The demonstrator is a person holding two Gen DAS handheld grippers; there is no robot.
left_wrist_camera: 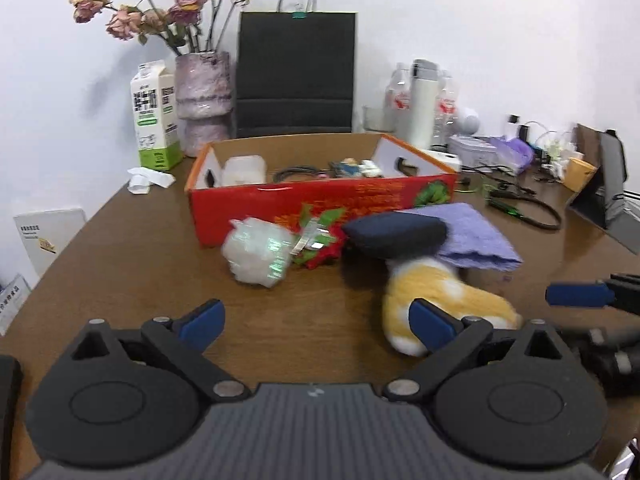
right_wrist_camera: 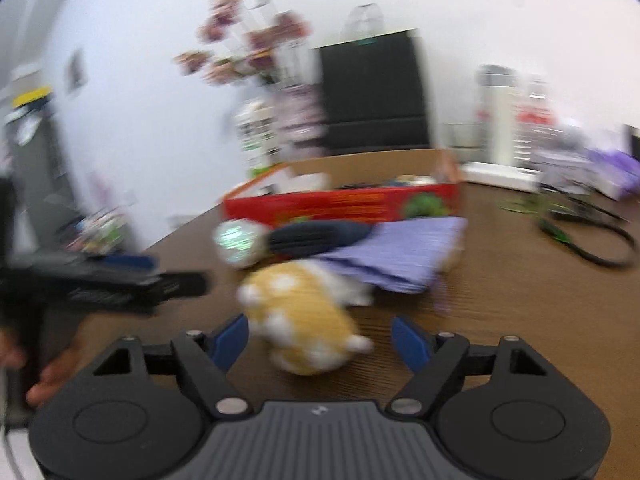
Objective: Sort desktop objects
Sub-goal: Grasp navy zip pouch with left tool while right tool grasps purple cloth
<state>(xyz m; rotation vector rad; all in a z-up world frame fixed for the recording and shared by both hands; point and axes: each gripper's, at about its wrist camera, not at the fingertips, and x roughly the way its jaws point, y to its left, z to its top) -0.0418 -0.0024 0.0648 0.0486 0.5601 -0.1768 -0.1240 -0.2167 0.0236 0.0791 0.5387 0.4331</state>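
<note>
A red cardboard box (left_wrist_camera: 320, 204) stands open on the brown desk (left_wrist_camera: 140, 264), holding several small items. In front of it lie a clear wrapped bundle (left_wrist_camera: 256, 254), a dark blue case (left_wrist_camera: 396, 234), a purple cloth (left_wrist_camera: 476, 236) and a yellow-and-white plush toy (left_wrist_camera: 436, 300). My left gripper (left_wrist_camera: 316, 324) is open and empty, the plush by its right finger. My right gripper (right_wrist_camera: 322, 342) is open, with the plush (right_wrist_camera: 304, 320) between its fingers, not gripped. The box (right_wrist_camera: 344, 204), case (right_wrist_camera: 320, 236) and cloth (right_wrist_camera: 400, 256) lie beyond. The right wrist view is blurred.
Behind the box stand a milk carton (left_wrist_camera: 154, 120), a vase of dried roses (left_wrist_camera: 204, 100), a black paper bag (left_wrist_camera: 296, 76) and bottles (left_wrist_camera: 424, 104). Cables (left_wrist_camera: 524, 208) and a tablet stand (left_wrist_camera: 604, 184) are at the right. The other gripper shows at the right edge (left_wrist_camera: 580, 294).
</note>
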